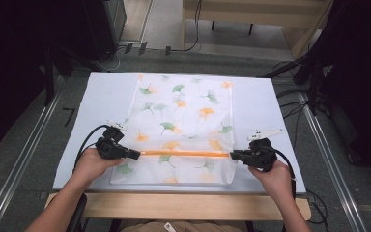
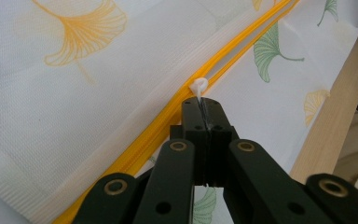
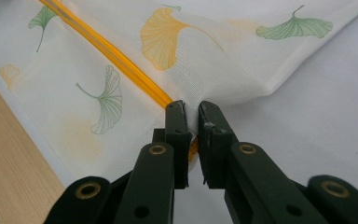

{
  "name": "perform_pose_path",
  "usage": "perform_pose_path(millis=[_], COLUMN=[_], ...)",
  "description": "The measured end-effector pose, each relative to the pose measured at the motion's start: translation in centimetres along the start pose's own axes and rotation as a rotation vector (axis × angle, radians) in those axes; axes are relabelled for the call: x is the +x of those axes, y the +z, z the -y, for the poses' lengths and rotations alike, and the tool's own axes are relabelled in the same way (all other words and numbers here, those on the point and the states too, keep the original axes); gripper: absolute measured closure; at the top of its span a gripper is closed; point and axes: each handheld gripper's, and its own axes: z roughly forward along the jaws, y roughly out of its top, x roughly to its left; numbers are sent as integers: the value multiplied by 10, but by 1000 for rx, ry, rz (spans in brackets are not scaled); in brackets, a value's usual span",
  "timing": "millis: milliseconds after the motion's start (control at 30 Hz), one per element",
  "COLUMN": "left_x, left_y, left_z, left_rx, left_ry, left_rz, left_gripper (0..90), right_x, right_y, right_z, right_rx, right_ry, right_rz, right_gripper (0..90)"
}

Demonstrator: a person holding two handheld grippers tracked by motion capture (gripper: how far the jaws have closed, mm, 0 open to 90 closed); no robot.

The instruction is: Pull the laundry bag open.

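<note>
- On the white table top (image 1: 101,96), a white mesh zip bag printed with green and orange ginkgo leaves (image 1: 183,121) lies flat, its long side running from the near edge towards the far edge.
- An orange zipper (image 1: 183,153) crosses the bag from left to right close to its near end.
- At the zipper's left end, the left gripper (image 1: 134,155), held in the person's left hand (image 1: 92,164), has its black jaws pressed fully together on the small white zipper pull tab (image 2: 198,87).
- At the zipper's right end, the right gripper (image 1: 234,155), held in the right hand (image 1: 275,176), pinches the bag's right edge where the zipper stops; its jaws stand slightly apart with the mesh fabric caught between them.
- Beside the right gripper, the bag's edge lifts slightly off the table.
- Light wooden edging (image 1: 183,205) runs along the table's near side.
</note>
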Motion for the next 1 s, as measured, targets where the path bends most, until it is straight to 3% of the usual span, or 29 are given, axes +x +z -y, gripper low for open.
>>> perform_pose_path(millis=[1000], left_x=[0], left_y=[1], left_z=[0], left_rx=[5], left_ry=[3], left_rz=[9], left_gripper=[900], right_x=[-1], right_y=[0], right_z=[0], right_rx=[7], right_ry=[3], right_rz=[4], right_gripper=[847])
